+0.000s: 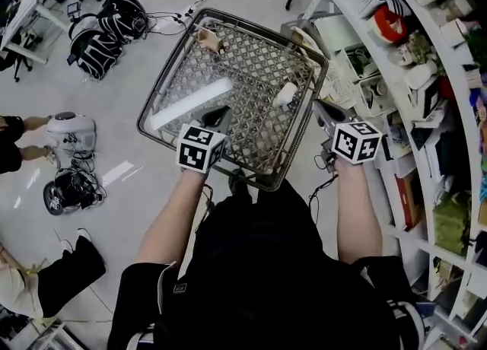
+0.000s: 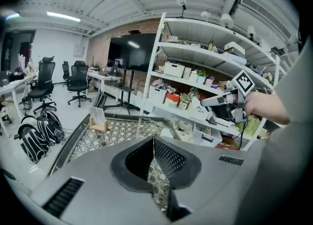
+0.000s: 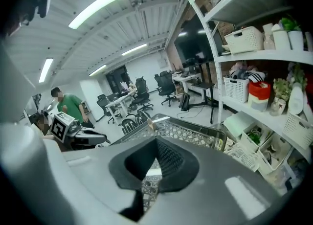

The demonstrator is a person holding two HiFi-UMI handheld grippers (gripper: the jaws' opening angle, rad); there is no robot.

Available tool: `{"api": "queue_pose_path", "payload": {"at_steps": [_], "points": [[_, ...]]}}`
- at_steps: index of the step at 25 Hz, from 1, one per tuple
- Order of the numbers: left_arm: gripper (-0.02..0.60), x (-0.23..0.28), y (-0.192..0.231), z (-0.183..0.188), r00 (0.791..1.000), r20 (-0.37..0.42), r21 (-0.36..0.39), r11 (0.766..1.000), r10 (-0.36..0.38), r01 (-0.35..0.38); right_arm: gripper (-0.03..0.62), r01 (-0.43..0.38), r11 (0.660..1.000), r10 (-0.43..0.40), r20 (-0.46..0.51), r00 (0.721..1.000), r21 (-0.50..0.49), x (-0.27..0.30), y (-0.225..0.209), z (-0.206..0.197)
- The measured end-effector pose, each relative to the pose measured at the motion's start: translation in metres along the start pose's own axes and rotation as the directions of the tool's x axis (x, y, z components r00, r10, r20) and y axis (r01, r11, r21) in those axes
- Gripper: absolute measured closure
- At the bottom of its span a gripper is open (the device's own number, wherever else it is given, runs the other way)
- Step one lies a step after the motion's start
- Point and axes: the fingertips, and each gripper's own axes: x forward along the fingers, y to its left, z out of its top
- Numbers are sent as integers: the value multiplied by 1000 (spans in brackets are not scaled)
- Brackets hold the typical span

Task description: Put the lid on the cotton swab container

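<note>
Two grippers hover over a wire mesh cart (image 1: 167, 67), and neither holds anything, so I'd say the job has barely started.

From the head view, the left gripper (image 1: 217, 115) sits above the cart's near middle. The right gripper (image 1: 319, 106) is out by the right rim. Between them, nearer the right one, lies a small white object (image 1: 287, 95) on the mesh. I take it for the cotton swab container, but it is too small to tell whether the lid is on it, beside it, or somewhere else. A long white strip (image 1: 190, 103) lies ahead of the left gripper, and a wooden card stand (image 1: 209, 39) is at the far corner.

In the left gripper view, the left gripper (image 2: 153, 137) has its jaws together at the tips, with only mesh showing behind them. A pale shape (image 2: 166, 133) just right of the tips may be that container. It is off the jaws' line, not between them.

In the right gripper view, the right gripper (image 3: 156, 138) also has its jaws closed on nothing, and the white strip (image 3: 152, 171) shows through the gap below the tips. The container isn't visible here.

To do this well, I'd find the lid first and spread the jaws before lowering them. One gripper should steady the container body while the other takes the lid by its edge. The lid should stay level so it seats without tipping the light tub on the open mesh.
</note>
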Motion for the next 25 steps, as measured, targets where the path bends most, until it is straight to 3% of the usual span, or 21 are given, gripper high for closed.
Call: {"api": "queue_pose_path", "payload": {"at_steps": [14, 25], "points": [[574, -29, -23, 67, 996, 90, 39, 999, 13, -17, 585, -25, 999, 30, 177, 984, -31, -66, 5, 56], [574, -53, -63, 120, 977, 212, 68, 996, 33, -48, 586, -58, 995, 81, 321, 944, -81, -126, 2, 98]]}}
